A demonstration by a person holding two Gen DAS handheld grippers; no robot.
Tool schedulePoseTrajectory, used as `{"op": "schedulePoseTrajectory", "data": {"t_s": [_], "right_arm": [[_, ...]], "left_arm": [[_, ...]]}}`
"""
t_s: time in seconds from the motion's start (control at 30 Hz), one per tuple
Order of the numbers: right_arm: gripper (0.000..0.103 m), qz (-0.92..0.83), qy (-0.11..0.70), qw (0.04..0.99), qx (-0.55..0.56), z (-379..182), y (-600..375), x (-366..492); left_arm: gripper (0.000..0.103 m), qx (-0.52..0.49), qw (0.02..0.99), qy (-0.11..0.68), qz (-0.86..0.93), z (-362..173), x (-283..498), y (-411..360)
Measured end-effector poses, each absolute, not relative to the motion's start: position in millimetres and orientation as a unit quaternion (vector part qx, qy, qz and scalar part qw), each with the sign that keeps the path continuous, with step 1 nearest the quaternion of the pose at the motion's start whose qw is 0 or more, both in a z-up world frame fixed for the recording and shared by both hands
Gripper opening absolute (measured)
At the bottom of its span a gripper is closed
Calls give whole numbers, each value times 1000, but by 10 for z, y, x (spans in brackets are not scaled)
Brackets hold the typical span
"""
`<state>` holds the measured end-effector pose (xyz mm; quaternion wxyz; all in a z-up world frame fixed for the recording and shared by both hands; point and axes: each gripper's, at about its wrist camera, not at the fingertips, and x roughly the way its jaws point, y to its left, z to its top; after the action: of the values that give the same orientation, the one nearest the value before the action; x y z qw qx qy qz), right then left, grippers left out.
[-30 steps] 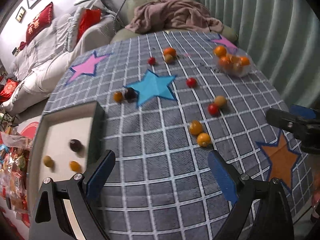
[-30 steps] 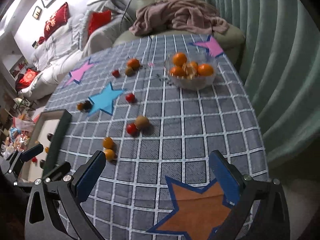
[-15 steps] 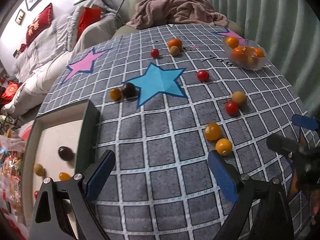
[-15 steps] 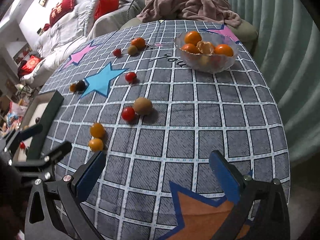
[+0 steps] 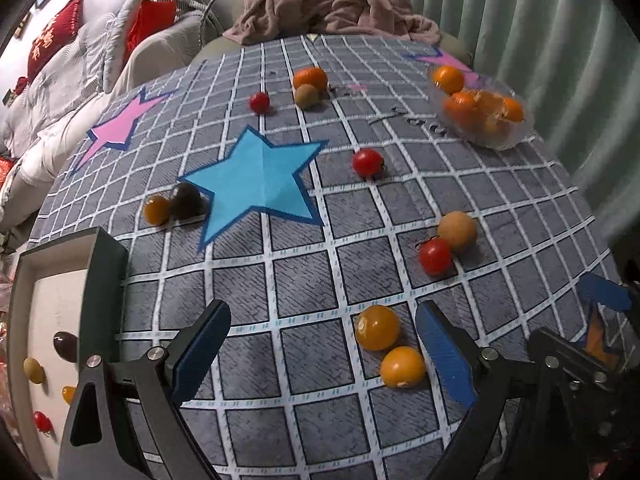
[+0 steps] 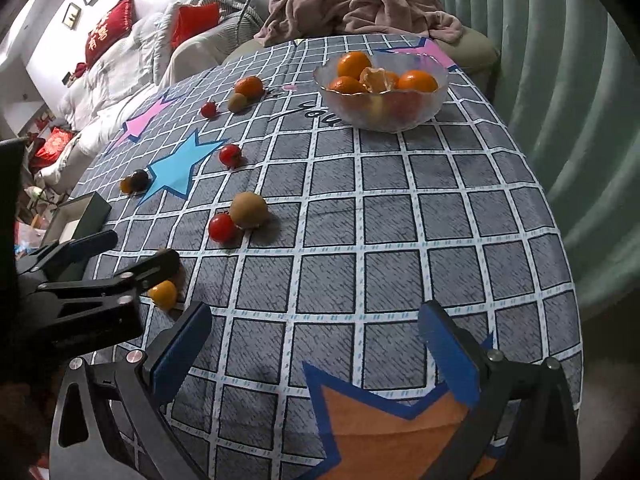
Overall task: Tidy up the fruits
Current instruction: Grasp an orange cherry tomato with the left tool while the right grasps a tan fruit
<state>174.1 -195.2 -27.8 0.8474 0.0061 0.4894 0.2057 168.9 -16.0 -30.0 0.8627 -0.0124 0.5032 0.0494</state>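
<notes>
My left gripper is open and empty, low over the checked cloth. Two yellow-orange tomatoes lie just inside its right finger. A red tomato touches a kiwi farther right. More small fruits lie scattered beyond: a red tomato, a dark fruit beside an orange one. A tray at the left holds several small fruits. My right gripper is open and empty over the orange star. The left gripper shows in the right wrist view.
A glass bowl of oranges stands at the far right of the table. An orange, a kiwi and a red tomato lie at the back. A sofa with a blanket stands behind; a curtain hangs to the right.
My left gripper has moved forward and down toward the two yellow-orange tomatoes. My right gripper has moved forward over the table. Both stay open.
</notes>
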Motion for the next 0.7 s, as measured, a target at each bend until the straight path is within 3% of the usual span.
{"op": "schedulePoseTrajectory", "data": {"t_s": [0.1, 0.13, 0.3, 0.37, 0.5, 0.57, 0.7], "right_arm": [[103, 205, 489, 848, 15, -282, -1991, 1763], [103, 206, 490, 847, 17, -289, -1987, 1780], [103, 218, 486, 846, 14, -310, -1819, 1905], [103, 222, 481, 848, 9, -322, -1745, 1951], [100, 218, 474, 853, -7, -369, -1648, 2061], [96, 223, 470, 854, -16, -368, -1596, 2078], [77, 245, 452, 856, -46, -355, -1398, 2132]], "left_arm": [[92, -15, 858, 511, 49, -350, 1694, -156], [82, -18, 857, 512, 45, -363, 1692, -160], [65, -19, 857, 514, 32, -330, 1688, -217], [46, -16, 860, 509, 31, -315, 1682, -230], [36, -13, 860, 509, 29, -307, 1694, -211], [32, -13, 862, 506, 27, -312, 1689, -202], [30, -9, 865, 500, 32, -316, 1687, -184]]}}
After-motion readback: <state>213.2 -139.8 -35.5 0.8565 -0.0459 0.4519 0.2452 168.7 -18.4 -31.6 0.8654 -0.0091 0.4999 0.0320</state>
